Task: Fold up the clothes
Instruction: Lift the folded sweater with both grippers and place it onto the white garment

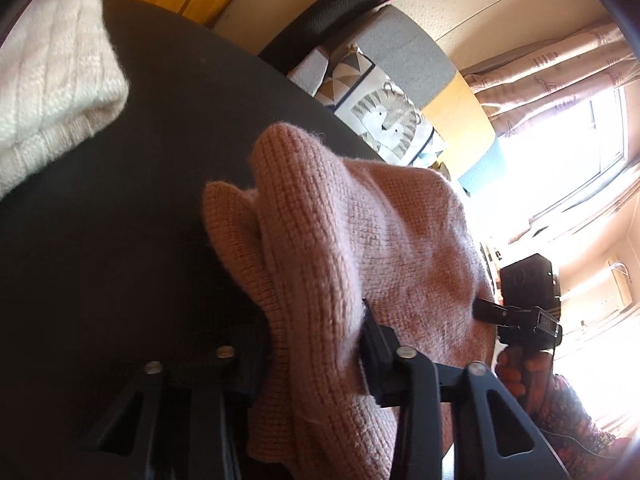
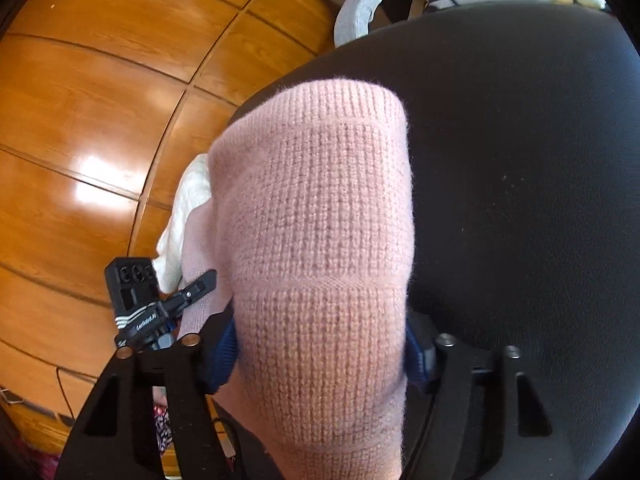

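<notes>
Left gripper [image 1: 316, 344] angled down, clamped on pink knit [image 1: 360, 240] | right gripper [image 2: 320, 356] angled down, pinching same knit over black seat [image 2: 520, 160]

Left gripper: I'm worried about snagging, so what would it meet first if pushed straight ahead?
The pink knit sweater, already bunched between the left gripper jaws and filling the line ahead. Beyond it lies the dark table, though depth there is hard to judge.

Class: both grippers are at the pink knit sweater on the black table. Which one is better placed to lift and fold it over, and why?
Probably the right gripper: the pink knit sweater fills its jaws squarely, whereas the left gripper pinches only a bunched edge.
</notes>
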Demonstrator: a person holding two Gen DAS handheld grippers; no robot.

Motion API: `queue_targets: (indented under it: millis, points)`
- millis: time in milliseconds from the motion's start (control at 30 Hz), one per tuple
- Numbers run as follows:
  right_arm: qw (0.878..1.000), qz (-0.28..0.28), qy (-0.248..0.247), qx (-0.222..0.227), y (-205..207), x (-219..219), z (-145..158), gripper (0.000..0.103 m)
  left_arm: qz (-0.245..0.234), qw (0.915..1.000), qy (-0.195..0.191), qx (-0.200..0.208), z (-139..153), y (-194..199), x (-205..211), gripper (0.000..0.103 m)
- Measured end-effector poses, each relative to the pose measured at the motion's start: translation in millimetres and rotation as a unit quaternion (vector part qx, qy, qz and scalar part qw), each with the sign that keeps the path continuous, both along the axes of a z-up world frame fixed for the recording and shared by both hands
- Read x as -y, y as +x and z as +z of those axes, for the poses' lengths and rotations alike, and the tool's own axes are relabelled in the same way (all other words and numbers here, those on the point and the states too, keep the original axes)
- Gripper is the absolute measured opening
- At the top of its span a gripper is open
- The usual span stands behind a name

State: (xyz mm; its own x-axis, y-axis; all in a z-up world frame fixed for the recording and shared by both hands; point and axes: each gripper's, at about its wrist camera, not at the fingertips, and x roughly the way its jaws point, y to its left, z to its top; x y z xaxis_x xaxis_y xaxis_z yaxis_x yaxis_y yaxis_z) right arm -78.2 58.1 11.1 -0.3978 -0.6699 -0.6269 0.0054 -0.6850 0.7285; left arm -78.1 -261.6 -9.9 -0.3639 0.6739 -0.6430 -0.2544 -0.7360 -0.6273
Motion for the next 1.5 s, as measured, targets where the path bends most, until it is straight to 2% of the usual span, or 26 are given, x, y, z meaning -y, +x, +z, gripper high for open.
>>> queue_targets:
  millis: [133,367,533,700,867,967,1033,1100,1200,1233,1267,1333,1400,1500]
  points:
    - [1.0,-0.007,0.008,-0.016,8.6,4.9,20.2,0.064,-0.006,0.9982,-0.042,-0.041,18.7,1.9,-9.2,0.032]
    - [0.998,0.015,-0.006,-0.053,6.4,16.5,60.4,0.064,-0.01,0.9946,-0.035,-0.097,55.1,14.9,-8.2,0.032]
    - [0.996,0.051,-0.014,-0.076,-18.2,50.9,95.8,0.064,0.021,0.991,-0.019,-0.131,87.4,9.2,1.1,0.032]
    - [0.989,0.107,-0.018,-0.098,-71.3,110.8,131.1,0.064,0.074,0.9835,-0.017,-0.164,123.7,4.1,47.5,0.032]
    - [0.979,0.161,-0.032,-0.122,-144.0,188.8,161.3,0.064,0.149,0.9687,-0.032,-0.196,159.8,0.9,121.7,0.032]
    - [0.975,0.181,-0.045,-0.12,-192.6,240.3,162.4,0.064,0.209,0.9582,-0.034,-0.192,171.8,-10.1,168.8,0.032]
    - [0.977,0.177,-0.038,-0.111,-217.5,269.3,144.5,0.066,0.252,0.9503,-0.037,-0.179,168.7,-18.0,200.2,0.033]
    - [0.979,0.173,-0.03,-0.1,-242.4,298.7,125.5,0.069,0.29,0.9442,-0.038,-0.152,152.2,-29.4,227.9,0.033]
    - [0.984,0.163,0.035,-0.067,-262.6,342.3,76.7,0.076,0.35,0.9334,-0.029,-0.075,98.6,-50.7,266.6,0.034]
    - [0.984,0.161,0.055,-0.061,-266.6,353.6,62.1,0.082,0.371,0.9272,-0.025,-0.047,77.8,-54.1,278.5,0.034]
    - [0.982,0.169,0.045,-0.071,-265.4,350.7,55.8,0.083,0.388,0.9212,-0.012,-0.029,58.1,-55.8,287.5,0.035]
    - [0.98,0.183,0.029,-0.078,-265.2,345.2,49.0,0.083,0.403,0.9137,0.039,-0.036,33.9,-51.6,297.1,0.039]
    - [0.978,0.193,0.019,-0.078,-266.0,340.1,52.0,0.075,0.399,0.9141,0.035,-0.062,31.8,-51.2,291.9,0.039]
    - [0.974,0.2,0.008,-0.106,-264.7,339.3,81.1,0.068,0.385,0.9174,0.016,-0.101,49.6,-55.7,279.5,0.037]
